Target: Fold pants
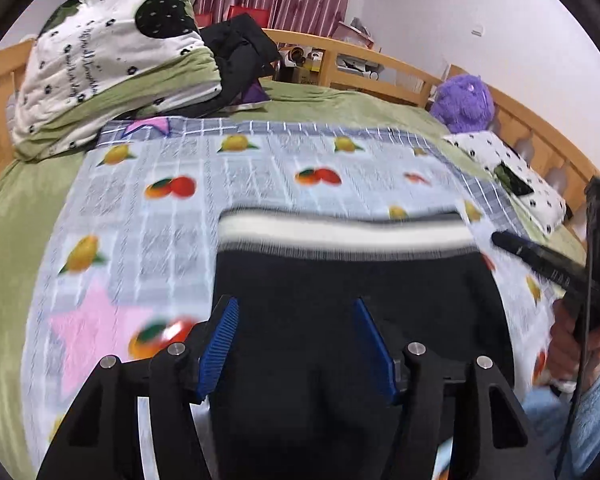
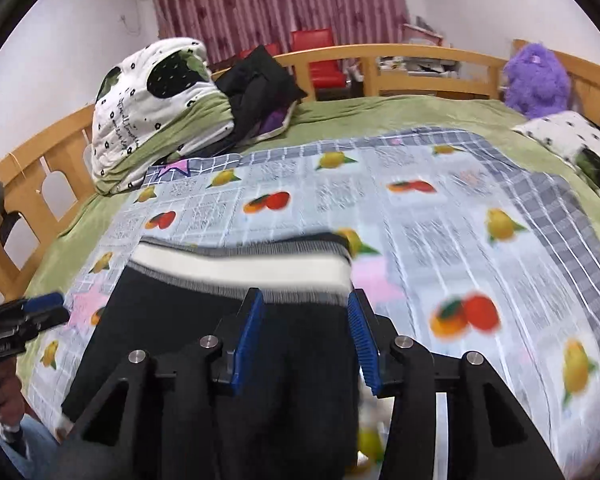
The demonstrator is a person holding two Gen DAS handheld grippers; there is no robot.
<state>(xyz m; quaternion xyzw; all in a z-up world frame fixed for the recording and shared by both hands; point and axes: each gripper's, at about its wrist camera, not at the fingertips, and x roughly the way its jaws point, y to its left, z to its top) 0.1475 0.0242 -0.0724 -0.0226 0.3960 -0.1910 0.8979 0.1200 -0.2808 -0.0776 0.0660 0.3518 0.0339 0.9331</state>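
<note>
Black pants [image 1: 340, 292] with a white and grey striped waistband [image 1: 340, 236] lie flat on a fruit-print sheet [image 1: 148, 208], waistband pointing away. They also show in the right wrist view [image 2: 204, 312]. My left gripper [image 1: 294, 308] is open, blue pads spread above the pants' left part. My right gripper [image 2: 306, 300] is open above the pants' right part, near the waistband [image 2: 240, 266]. Neither holds cloth. The right gripper shows at the right edge of the left wrist view [image 1: 540, 252]; the left gripper shows at the left edge of the right wrist view [image 2: 32, 312].
The sheet lies on a green bed [image 1: 4, 232] with a wooden rail [image 2: 380, 60]. A folded quilt [image 1: 112, 60] and dark clothes [image 1: 240, 52] sit at the far left, a purple plush toy [image 1: 464, 100] and a spotted pillow [image 1: 508, 172] at the far right.
</note>
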